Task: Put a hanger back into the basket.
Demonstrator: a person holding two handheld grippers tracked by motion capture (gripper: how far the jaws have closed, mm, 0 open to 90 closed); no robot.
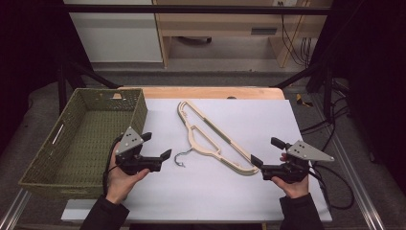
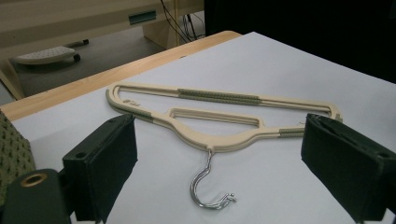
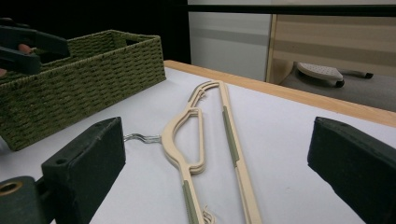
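Bench [image 1: 191, 201] under a white sheet. Woven green basket [image 1: 43, 158] at its left edge, empty. Cream hanger [image 1: 210, 139] flat mid-bench, metal hook [image 1: 181, 159] toward the person, untouched. Left gripper [image 1: 155, 147] near the hook, jaws spread; right gripper [image 1: 262, 156] just beside the hanger's near end, jaws spread, holding nothing. Probably approach stage; next likely calls for closing on the hanger.

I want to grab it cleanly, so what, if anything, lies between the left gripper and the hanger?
Nothing visible. The left gripper is open and faces the hanger across bare white sheet; the metal hook points toward it. The green basket sits off to the left side, out of the path.
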